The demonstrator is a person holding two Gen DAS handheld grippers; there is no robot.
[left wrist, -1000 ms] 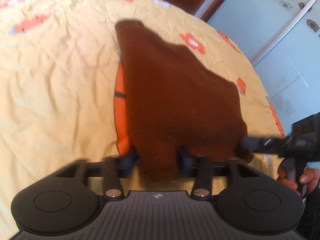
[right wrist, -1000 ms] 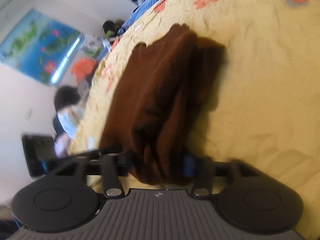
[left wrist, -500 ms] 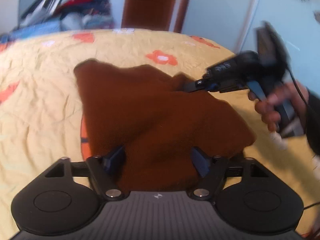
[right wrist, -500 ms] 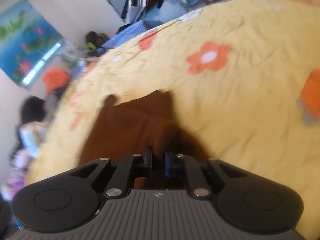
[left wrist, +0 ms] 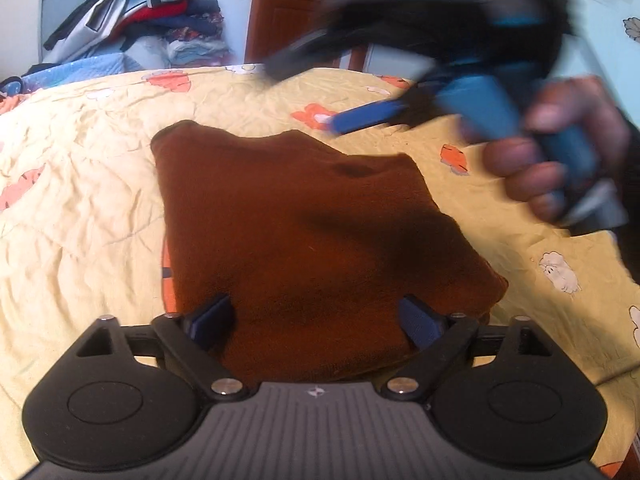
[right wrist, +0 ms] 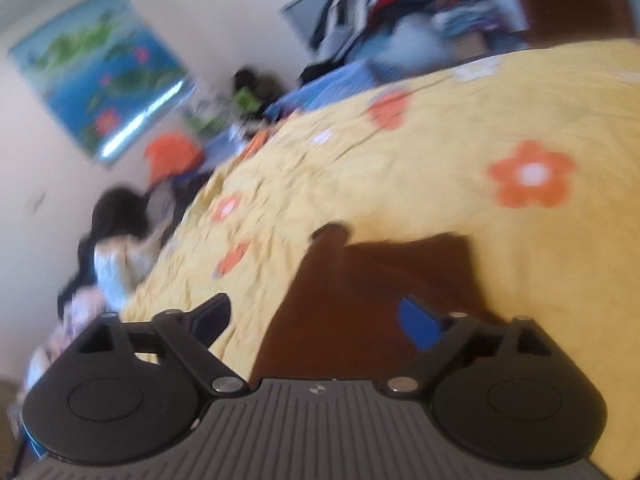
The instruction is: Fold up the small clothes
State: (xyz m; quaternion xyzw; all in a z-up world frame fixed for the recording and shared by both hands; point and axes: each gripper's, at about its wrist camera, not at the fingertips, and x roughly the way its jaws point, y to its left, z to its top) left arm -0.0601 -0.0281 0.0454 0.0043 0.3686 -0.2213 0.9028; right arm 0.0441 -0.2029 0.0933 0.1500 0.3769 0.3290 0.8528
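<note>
**Both grippers letting go of the brown garment**

Nearest to us, we are spreading the left hand-held gripper [left wrist: 316,320] wide, its jaws opening; the brown garment [left wrist: 304,232] is lying between the pads, but they are not pressing on it. It is resting folded on the yellow flowered bed [left wrist: 80,208], its near edge just under that gripper, probably because we are setting it down to keep the fold flat. Beyond it, we are carrying the right hand-held gripper [right wrist: 316,320], badly blurred in the left view, above the cloth's far right corner; its jaws are opening too, gripping nothing. Farthest off, a clothes pile [left wrist: 136,12] is sitting past the bed.
</note>
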